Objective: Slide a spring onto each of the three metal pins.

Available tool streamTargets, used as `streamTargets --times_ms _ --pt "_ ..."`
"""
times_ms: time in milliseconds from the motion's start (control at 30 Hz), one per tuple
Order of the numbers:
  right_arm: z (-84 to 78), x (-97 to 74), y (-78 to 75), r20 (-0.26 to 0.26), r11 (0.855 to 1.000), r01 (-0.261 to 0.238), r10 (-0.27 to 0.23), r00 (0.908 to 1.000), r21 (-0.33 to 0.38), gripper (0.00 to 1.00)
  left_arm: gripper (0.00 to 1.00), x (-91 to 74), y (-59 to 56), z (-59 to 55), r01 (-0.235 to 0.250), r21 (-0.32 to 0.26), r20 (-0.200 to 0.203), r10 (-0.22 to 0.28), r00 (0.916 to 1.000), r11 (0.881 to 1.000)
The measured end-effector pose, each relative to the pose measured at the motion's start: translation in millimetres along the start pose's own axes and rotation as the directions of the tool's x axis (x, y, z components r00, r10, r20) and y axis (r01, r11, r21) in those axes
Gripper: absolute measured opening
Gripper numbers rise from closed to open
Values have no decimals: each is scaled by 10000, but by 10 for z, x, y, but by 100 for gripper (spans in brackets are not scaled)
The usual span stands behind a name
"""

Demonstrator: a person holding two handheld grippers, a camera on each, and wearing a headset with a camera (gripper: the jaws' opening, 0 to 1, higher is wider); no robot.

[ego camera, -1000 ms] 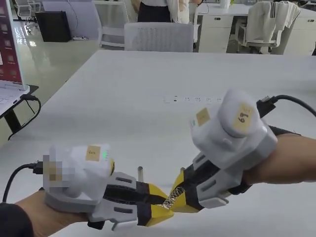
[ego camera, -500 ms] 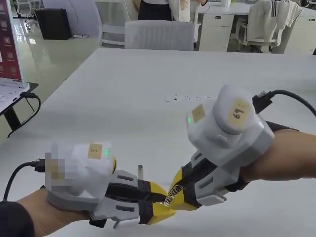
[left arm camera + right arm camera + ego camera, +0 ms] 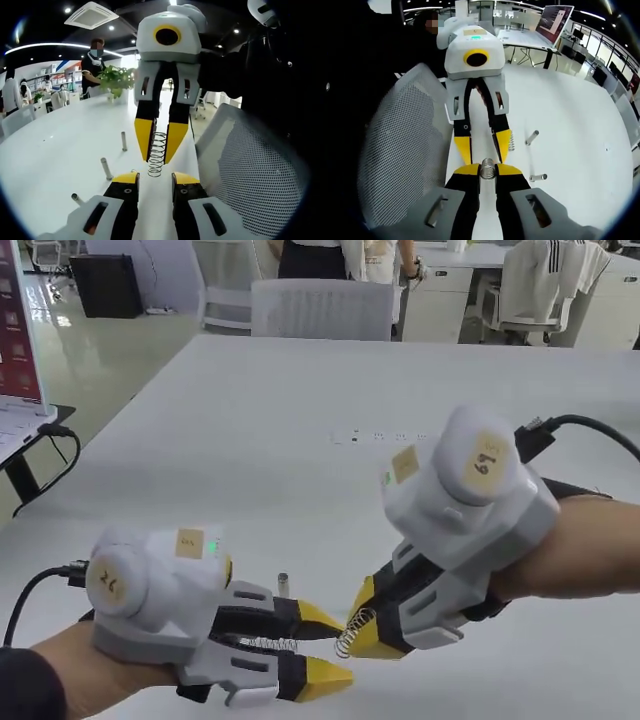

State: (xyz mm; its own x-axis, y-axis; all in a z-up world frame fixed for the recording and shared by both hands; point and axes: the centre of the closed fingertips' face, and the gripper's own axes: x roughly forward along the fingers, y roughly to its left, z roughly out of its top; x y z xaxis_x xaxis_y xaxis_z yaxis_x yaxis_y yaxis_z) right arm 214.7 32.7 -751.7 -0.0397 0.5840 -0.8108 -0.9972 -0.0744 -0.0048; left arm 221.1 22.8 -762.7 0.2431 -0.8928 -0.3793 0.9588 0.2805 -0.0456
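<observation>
The right gripper pinches a small coil spring across its coils, held above the table just ahead of the left gripper, whose jaws stand apart and empty; three bare metal pins stand nearby. The coil spring is probably light and easily squashed: grip its side gently, leaving one end's bore open.

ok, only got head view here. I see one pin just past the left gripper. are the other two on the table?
Observer: Yes. Left gripper view shows three standing in a row: far pin, middle pin, near pin.
Operator: any springs on them?
Observer: None; all three are bare.
Operator: spring grip ok?
Observer: Right gripper view has the spring pinched between the tips of the right gripper, open coil end facing the camera.
</observation>
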Motion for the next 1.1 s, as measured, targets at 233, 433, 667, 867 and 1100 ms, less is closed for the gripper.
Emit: streamTargets --times_ms 233,433,667,867,1100 --pt "-83 -62 -56 -140 9997 187 -185 9997 143 9 33 -12 17 -19 -79 -337 -11 79 10000 9994" --pt "-163 -131 -121 -241 9988 368 -361 9991 319 9 41 -18 27 -30 -183 -379 -42 182 9998 9991" --pt "-275 -208 -208 -462 9970 636 -615 9970 445 9 49 -33 42 -18 -260 -584 54 263 9996 9980" --pt "-368 -287 -284 -619 9947 874 -839 9945 551 9 53 -79 54 -41 -335 -788 13 337 9994 9963" --pt "-464 -383 -376 -768 9907 1155 -1100 9910 725 9 56 -163 64 -107 -513 -1019 -27 513 9987 9935"
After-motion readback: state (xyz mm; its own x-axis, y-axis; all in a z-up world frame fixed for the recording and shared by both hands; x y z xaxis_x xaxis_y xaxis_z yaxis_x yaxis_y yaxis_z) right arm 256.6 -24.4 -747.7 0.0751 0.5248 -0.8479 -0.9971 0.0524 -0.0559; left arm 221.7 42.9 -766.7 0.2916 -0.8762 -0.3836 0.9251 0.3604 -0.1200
